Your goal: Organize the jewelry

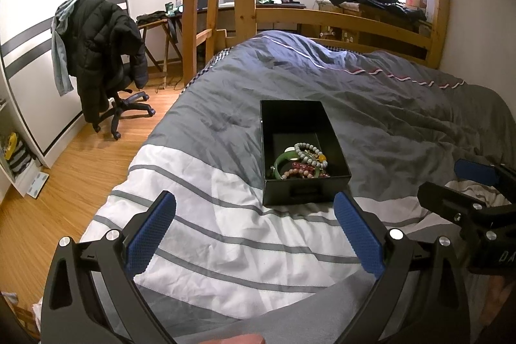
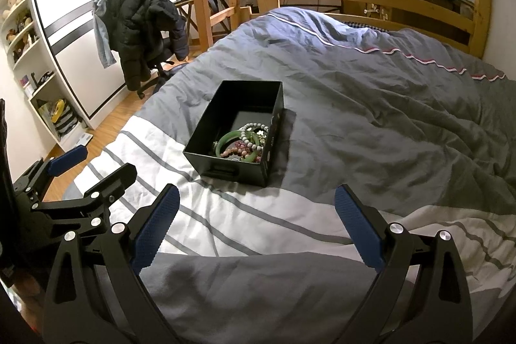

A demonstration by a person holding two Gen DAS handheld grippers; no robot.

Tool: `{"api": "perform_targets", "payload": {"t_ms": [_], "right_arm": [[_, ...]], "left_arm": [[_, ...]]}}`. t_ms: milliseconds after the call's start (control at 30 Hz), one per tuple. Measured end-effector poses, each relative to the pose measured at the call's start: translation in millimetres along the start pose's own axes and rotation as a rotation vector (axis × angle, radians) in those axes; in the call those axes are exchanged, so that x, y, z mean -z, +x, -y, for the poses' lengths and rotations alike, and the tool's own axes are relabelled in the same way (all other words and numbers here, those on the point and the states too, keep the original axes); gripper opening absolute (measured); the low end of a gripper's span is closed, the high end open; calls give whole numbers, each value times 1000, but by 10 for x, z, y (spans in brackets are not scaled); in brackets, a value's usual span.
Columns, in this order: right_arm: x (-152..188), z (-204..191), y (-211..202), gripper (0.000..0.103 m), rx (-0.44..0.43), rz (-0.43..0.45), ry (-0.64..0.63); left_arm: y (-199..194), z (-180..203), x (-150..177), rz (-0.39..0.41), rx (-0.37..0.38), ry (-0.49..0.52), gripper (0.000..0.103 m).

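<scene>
I hold my left gripper (image 1: pixel 254 234) and right gripper (image 2: pixel 256 231) level, wide apart, empty, near the black box (image 1: pixel 274 118) of bracelets (image 1: pixel 301 162)

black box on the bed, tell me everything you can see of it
The box is an open, lidless rectangular tray with thin matte black walls, looking like card or plastic. A recessed handle slot sits in its near end wall. It rests upright on the duvet, straddling the grey and white-striped parts. Inside, bunched at the near end, lie a green bangle and several beaded bracelets; the far end is bare. Neither gripper touches it.
</scene>
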State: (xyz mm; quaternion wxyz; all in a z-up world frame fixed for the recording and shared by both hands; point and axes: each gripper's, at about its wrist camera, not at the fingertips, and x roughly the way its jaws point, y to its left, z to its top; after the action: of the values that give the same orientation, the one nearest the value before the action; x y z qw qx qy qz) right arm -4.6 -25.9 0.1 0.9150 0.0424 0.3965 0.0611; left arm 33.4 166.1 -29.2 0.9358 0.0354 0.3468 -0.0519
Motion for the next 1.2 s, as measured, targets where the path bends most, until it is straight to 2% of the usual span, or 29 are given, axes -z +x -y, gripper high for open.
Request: {"api": "perform_targets", "payload": {"t_ms": [1200], "right_arm": [[9,-3,15,96,-1,3,3]], "left_arm": [[4,10,11,-2,-6,18,97]]}}
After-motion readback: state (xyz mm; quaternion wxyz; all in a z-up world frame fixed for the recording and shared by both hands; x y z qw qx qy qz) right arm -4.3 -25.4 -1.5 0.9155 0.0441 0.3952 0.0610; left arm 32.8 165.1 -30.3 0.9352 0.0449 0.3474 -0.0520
